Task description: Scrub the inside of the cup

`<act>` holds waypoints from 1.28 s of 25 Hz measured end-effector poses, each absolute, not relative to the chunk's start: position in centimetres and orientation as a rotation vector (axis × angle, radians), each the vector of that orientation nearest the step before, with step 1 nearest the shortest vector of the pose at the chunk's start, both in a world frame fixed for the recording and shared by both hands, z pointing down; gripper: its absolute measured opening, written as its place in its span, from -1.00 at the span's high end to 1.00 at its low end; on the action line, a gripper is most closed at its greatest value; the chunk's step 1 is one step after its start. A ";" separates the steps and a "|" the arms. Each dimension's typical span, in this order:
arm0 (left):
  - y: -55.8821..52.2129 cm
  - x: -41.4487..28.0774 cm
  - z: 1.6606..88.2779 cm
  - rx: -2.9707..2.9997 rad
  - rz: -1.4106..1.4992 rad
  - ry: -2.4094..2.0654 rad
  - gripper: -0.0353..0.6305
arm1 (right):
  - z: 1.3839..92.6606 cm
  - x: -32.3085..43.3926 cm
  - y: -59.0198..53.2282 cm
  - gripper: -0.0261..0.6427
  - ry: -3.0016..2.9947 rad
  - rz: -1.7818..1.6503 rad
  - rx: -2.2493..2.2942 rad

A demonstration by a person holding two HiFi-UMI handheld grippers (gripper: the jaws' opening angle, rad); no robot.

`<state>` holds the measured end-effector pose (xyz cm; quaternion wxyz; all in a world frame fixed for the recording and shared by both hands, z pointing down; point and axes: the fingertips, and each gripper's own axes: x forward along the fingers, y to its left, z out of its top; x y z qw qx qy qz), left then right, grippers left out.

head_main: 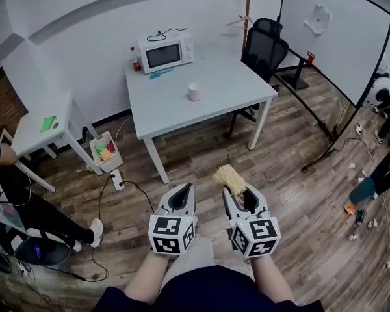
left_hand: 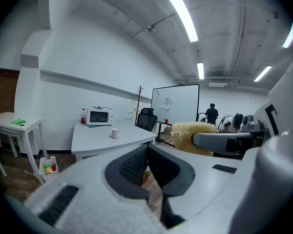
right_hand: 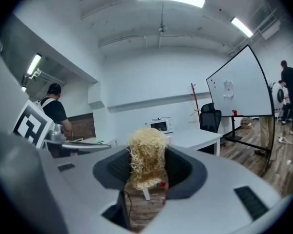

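A small white cup (head_main: 194, 92) stands upright on the white table (head_main: 234, 83), well ahead of both grippers; it also shows in the left gripper view as the cup (left_hand: 115, 133). My left gripper (head_main: 184, 188) is shut with nothing in it, and its dark pads (left_hand: 136, 165) meet. Just to its right, my right gripper (head_main: 237, 191) is shut on a pale yellow fibrous scrubber (head_main: 229, 177). The scrubber (right_hand: 147, 157) stands up between the pads and sticks out past the tips. Both grippers hover over the wooden floor, short of the table.
On the table's far side stand a white microwave (head_main: 166, 52) and a red bottle (head_main: 136, 63). A black office chair (head_main: 265, 51) and a whiteboard (head_main: 338, 38) are to the right. A small side table (head_main: 45, 125), a bin (head_main: 106, 151), floor cables and a person (head_main: 13, 200) are at left.
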<state>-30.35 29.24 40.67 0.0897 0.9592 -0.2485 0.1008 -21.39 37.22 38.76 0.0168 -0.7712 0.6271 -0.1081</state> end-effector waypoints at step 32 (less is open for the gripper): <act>9.5 -16.3 43.9 2.789 0.336 -0.712 0.84 | 40.9 -6.9 18.7 0.39 1.948 -0.475 -2.429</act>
